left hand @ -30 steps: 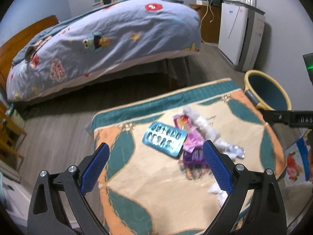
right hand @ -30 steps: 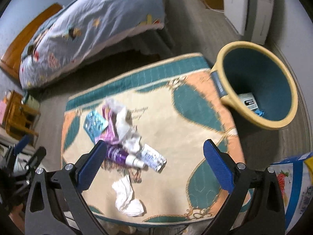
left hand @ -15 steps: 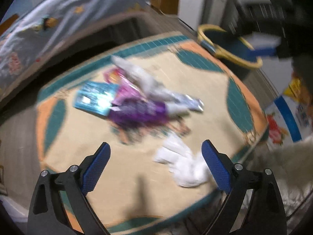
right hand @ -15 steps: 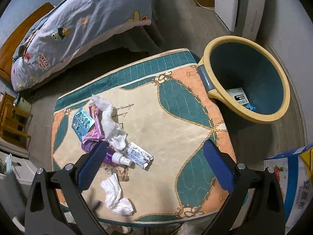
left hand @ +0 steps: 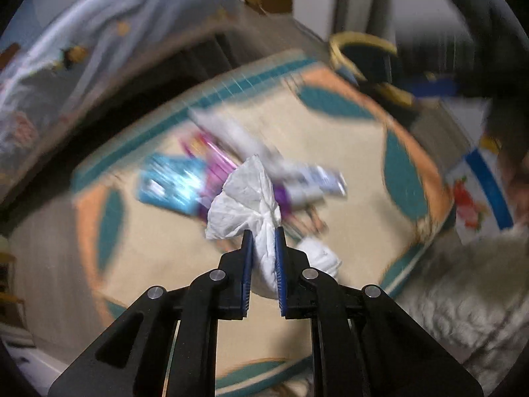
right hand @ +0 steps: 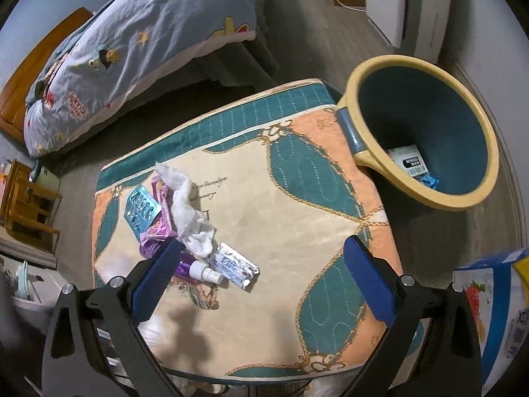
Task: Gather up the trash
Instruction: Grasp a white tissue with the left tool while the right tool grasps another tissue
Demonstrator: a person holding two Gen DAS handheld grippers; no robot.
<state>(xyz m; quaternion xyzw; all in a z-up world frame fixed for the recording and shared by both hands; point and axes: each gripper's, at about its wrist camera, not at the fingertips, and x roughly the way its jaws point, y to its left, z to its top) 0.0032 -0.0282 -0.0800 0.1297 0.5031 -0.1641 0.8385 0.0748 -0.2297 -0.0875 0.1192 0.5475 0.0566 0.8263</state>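
My left gripper (left hand: 263, 231) has its jaws closing, and its blue pads pinch a crumpled white tissue (left hand: 244, 198) that bulges out above and below them. Behind it the view is blurred. On the patterned mat (right hand: 281, 231) lie a blue blister pack (right hand: 142, 210), a pink wrapper (right hand: 158, 221), another white tissue (right hand: 188, 211), a purple spray bottle (right hand: 195, 266) and a silver foil pack (right hand: 236, 264). My right gripper (right hand: 261, 244) hangs open above the mat, holding nothing. A yellow-rimmed blue bin (right hand: 357, 76) stands off the mat's right corner with some trash inside.
A bed with a cartoon quilt (right hand: 148, 33) fills the back left. A white appliance (right hand: 420, 6) stands behind the bin. A wooden chair (right hand: 23, 205) is at the left, a strawberry-printed box (right hand: 489, 314) at the right, and something white and fluffy (left hand: 463, 314) beside the mat.
My left gripper swung toward the mat's near edge, dropped and closed on the white tissue there. That tissue is gone from the mat in the right wrist view. The right gripper stayed put.
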